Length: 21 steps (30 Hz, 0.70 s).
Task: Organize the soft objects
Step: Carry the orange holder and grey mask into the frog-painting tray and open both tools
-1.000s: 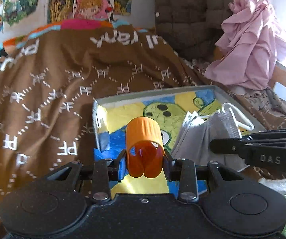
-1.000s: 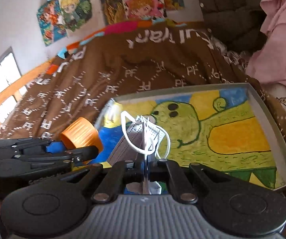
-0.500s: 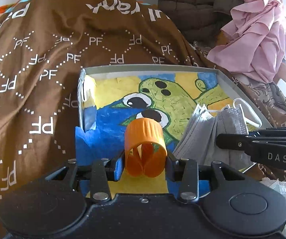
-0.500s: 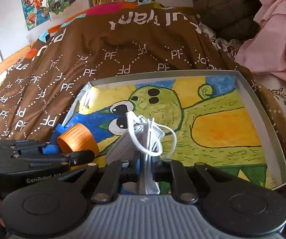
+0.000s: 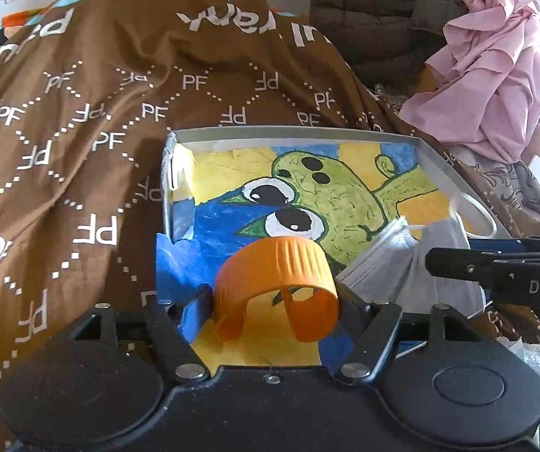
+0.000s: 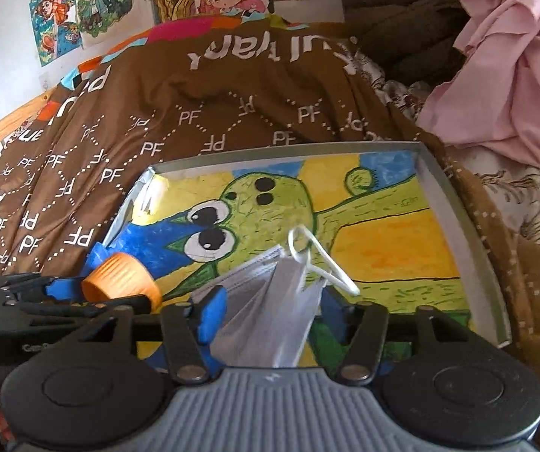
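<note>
Since the frame one second back, both sets of fingers have spread: then the orange band was squeezed into a tall loop and the mask pinched flat; now both have relaxed.

Left gripper: fingers apart, the orange ribbed band sprung out wide between them, just over the near left part of the tray. Whether the pads touch it I cannot tell. Right gripper: fingers apart, the grey face mask slack between them, its white ear loop sticking up. It hangs over the tray's near edge, beside the band.

Judgement: this looks like a release, both soft items being dropped side by side into the tray so they are gathered in one container.

Surface: no desk; the shallow grey tray, lined with a painted green cartoon creature on yellow and blue, rests on a bed under a brown "PF" blanket. Room: crumpled pink cloth at right, cartoon posters on the wall, daylight from the side.
</note>
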### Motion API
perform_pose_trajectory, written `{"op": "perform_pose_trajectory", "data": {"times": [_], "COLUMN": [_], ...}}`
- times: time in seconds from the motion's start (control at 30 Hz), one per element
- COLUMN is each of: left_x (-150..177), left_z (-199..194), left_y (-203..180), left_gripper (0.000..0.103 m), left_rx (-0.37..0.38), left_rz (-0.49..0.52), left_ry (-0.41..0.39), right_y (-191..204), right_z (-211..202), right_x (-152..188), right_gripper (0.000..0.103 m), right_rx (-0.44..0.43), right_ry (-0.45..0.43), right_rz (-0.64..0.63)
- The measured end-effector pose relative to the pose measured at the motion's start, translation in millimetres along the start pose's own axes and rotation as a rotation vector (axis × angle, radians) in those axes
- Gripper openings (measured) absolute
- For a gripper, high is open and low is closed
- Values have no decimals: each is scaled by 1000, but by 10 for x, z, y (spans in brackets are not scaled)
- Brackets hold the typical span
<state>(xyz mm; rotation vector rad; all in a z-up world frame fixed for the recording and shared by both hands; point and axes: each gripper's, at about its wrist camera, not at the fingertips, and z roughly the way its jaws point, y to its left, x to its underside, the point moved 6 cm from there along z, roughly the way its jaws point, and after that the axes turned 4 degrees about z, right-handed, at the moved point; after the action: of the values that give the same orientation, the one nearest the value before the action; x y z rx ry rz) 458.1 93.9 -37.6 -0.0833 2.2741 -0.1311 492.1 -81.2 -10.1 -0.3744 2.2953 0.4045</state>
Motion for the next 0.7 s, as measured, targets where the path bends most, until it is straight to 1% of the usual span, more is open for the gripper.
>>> {"op": "perform_pose_trajectory", "data": {"times": [0.1,0.13,0.23,0.3,0.5,0.57,0.63,0.7], "left_x": [12,18,38,55,98,91,73,55], "left_z": [-87,-110,-171,-206,-362,-440,-488,-491], "left_y": [-24,-32,-63,-95,-164,-179,-189,-193], "left_gripper": [81,83,87,87,91,96,98,97], "left_rx": [-13,-17,-26,-34,-63,-74,-90,-105], "left_rz": [10,11,11,20,46,45,42,37], "left_ry": [-19,-21,-22,-20,-32,-56,-87,-99], "right_y": [-46,-57,-89,-115,-174,-187,-190,-184], "right_z": [-104,-141,-262,-352,-615,-696,-759,-837], "right_x": [0,3,21,35,86,98,110,125], "right_gripper": [72,73,78,83,90,92,92,92], "right_rx": [11,13,22,26,31,33,36,33], "right_ry": [-18,-23,-40,-53,-90,-104,-109,-115], "right_rz": [-3,-4,-7,-4,-2,1,4,10]}}
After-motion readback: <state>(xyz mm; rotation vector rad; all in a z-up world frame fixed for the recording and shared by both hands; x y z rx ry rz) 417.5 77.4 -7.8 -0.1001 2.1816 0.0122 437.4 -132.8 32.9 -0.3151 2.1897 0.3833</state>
